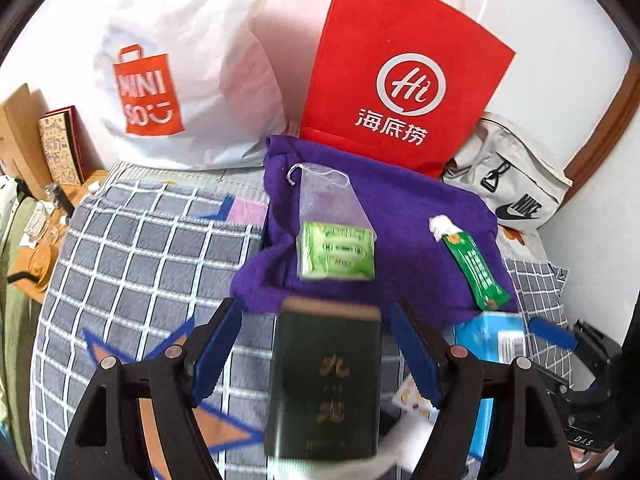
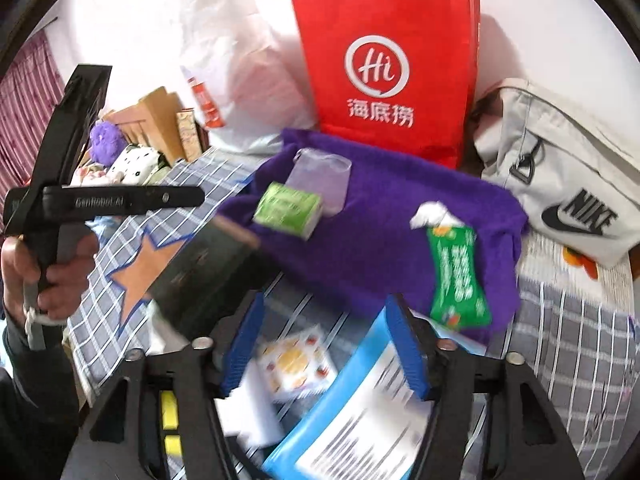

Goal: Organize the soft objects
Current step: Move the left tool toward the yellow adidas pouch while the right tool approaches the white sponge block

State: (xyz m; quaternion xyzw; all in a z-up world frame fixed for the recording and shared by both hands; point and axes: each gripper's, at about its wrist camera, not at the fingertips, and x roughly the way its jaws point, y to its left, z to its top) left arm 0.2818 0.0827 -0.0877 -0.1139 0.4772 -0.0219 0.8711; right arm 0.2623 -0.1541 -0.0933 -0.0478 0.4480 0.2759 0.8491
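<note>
1. At the far left of the left wrist view we see a wooden side table [image 1: 86, 184] with a doodle-covered book [image 1: 62, 148] standing on it, beside the bed.
2. Next comes the grey checked quilt [image 1: 132, 248] with orange star patches, and behind it a white Miniso bag [image 1: 172, 80] leans against the wall.
3. Our left gripper [image 1: 316, 354] has its blue fingers [image 1: 218, 348] spread wide; a dark green tissue pack [image 1: 326, 380] sits between them, and neither finger touches it. The pack is blurred, so we cannot tell how it lies on the quilt.
4. Just beyond lies a purple towel [image 1: 400, 216] spread on the quilt, and on it a light green tissue pack [image 1: 338, 252] overlaps a clear mesh pouch [image 1: 326, 192].
5. A red Haidilao paper bag [image 1: 404, 72] stands upright at the towel's far edge.
6. On the towel's right part rests a green wet-wipe pack [image 1: 476, 268] with white tissue poking from its top.
7. In the right wrist view our right gripper [image 2: 326, 344] is also open wide, over a small patterned tissue pack [image 2: 296, 364] and a blue package [image 2: 352, 412], whose edge lies against the right finger.
8. Far right, a white Nike bag [image 1: 516, 184] leans by the wall.
</note>
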